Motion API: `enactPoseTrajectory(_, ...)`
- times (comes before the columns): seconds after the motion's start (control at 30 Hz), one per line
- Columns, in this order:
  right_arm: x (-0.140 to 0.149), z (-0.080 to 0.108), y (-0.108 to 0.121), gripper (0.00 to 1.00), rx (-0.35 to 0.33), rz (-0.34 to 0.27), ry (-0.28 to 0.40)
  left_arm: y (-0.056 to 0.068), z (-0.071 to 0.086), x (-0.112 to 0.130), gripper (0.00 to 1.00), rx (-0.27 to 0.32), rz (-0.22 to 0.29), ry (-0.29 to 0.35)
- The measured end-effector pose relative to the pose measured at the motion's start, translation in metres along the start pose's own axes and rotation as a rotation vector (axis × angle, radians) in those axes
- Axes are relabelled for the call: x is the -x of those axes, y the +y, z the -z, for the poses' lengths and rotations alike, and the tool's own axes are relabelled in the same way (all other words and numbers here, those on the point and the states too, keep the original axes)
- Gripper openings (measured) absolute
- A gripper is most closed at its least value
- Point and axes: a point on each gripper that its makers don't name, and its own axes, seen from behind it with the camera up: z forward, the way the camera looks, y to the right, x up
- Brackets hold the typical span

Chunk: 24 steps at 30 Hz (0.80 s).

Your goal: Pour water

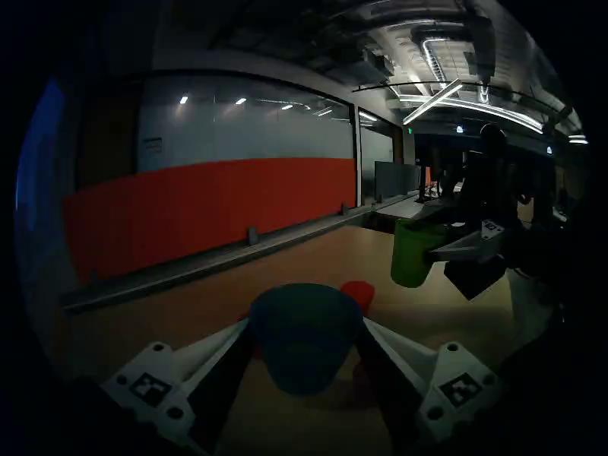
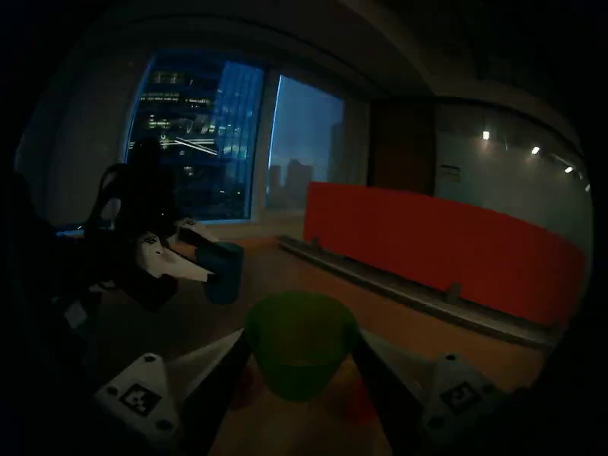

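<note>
The left gripper is clamped on a blue cup, one white finger pressed to each side of it. The cup stands upright, its long axis vertical, mouth up and walls tapering downward. The light is low, and neither the cup's base nor anything inside it can be made out. A red object just behind the rim is mostly hidden by the cup, so its kind is unclear. In the right gripper view, the right gripper likewise grips a green cup from both sides. This cup is also upright with its mouth up, its inside is dark and its bottom edge is hard to see. Each view shows the other gripper farther off over the wooden table, holding its cup level and upright. A dark shape behind the far right gripper is too dim to identify. An orange-red panel runs along the table's far edge, and a window shows lit buildings.
</note>
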Motion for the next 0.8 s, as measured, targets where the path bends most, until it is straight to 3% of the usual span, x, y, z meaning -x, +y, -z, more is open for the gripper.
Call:
enactPoseTrajectory(0.3,-0.019,-0.003,0.005,1.00,0.002,-0.017,0.056,-0.001,0.001,-0.014,0.86,0.003,0.022,0.050)
enactPoseTrajectory(0.8,-0.023,-0.005,0.010,1.00,0.017,0.001,0.064,0.000,-0.001,-0.021,0.86,0.008,0.011,0.063)
